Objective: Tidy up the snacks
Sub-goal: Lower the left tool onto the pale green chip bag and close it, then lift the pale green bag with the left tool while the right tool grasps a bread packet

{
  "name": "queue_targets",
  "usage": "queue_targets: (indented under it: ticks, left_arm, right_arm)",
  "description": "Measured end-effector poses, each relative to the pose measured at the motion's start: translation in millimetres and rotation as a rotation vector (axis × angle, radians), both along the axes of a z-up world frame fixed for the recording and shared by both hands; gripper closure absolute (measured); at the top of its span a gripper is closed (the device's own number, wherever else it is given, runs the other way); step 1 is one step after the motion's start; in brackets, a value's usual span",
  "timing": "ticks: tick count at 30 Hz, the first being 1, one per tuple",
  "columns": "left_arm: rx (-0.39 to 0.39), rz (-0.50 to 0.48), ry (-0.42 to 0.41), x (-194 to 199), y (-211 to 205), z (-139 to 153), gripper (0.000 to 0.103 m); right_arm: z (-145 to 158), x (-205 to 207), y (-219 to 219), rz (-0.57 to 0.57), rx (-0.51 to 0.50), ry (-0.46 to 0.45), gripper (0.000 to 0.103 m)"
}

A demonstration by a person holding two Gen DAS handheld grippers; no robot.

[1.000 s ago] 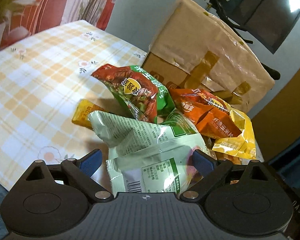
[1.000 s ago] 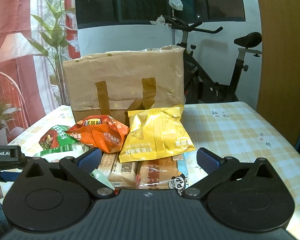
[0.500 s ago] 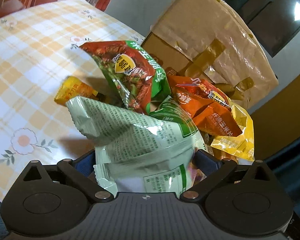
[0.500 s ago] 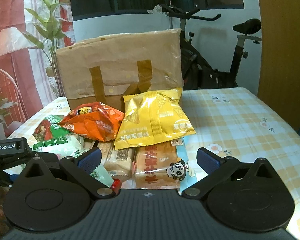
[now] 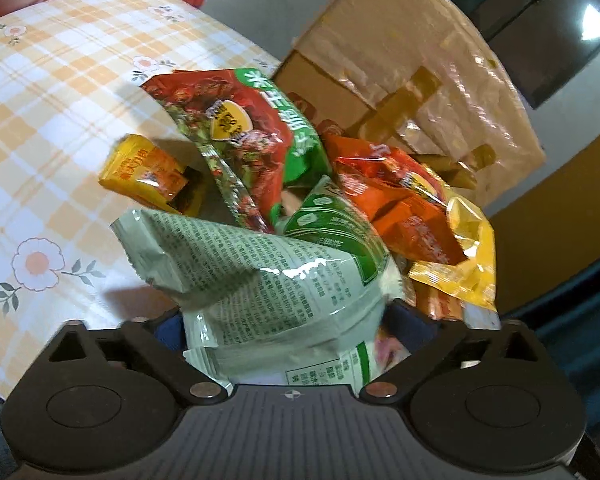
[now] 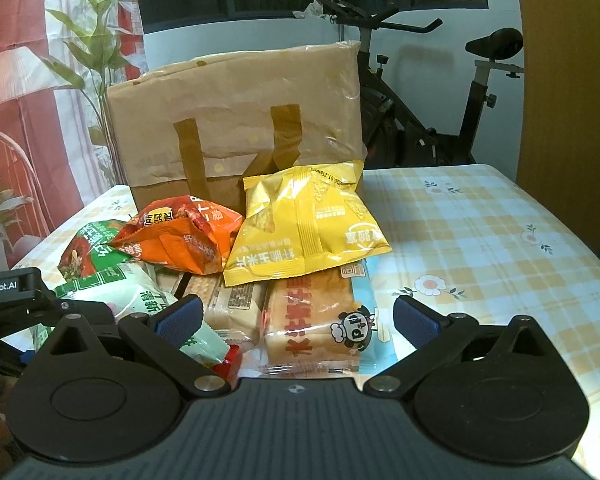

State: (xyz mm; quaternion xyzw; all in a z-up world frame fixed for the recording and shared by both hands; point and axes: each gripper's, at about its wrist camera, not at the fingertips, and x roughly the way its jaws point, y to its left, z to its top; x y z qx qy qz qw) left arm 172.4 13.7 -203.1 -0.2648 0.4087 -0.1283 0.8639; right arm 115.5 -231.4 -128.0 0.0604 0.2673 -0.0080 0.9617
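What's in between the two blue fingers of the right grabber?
In the right wrist view, the right gripper stands open over a toast bread pack, with a cracker pack beside it. Neither is gripped.

Left claw (image 5: 286, 326) low, fingers pressed against something between them; right claw (image 6: 296, 318) level, fingers spread wide.

Both views are lit dimly and warmly from indoors, and a yellow-green cast is seen throughout. Strong barrel distortion is shown at the edges, and the corners are vignetted to black. In the left wrist view, glare is thrown off the pale green snack bag (image 5: 276, 280) and the taped cardboard box (image 5: 416, 92), a bright reflection is caught in the dark window (image 5: 592, 28), and the far objects are softened by blur. Soft shadows are cast on the checked tablecloth (image 6: 480, 240)
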Motion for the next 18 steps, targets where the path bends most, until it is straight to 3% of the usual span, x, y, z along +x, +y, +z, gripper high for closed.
queue_targets:
  ticks: [6,12,18]
  left_arm:
    - [0.023,-0.087,-0.080,-9.6,-5.3,9.0,0.022]
    - [0.037,-0.094,-0.168,-20.9,-2.7,26.5,0.023]
    - [0.116,-0.039,-0.336,-45.7,3.0,57.8,0.023]
  right_arm:
    - [-1.2,-0.2,0.4,-0.001,-0.004,0.004,0.000]
    - [-2.7,0.4,0.5,-0.010,-0.001,0.022,0.000]
    - [-1.2,-1.2,-1.9,-0.022,0.016,0.020,0.001]
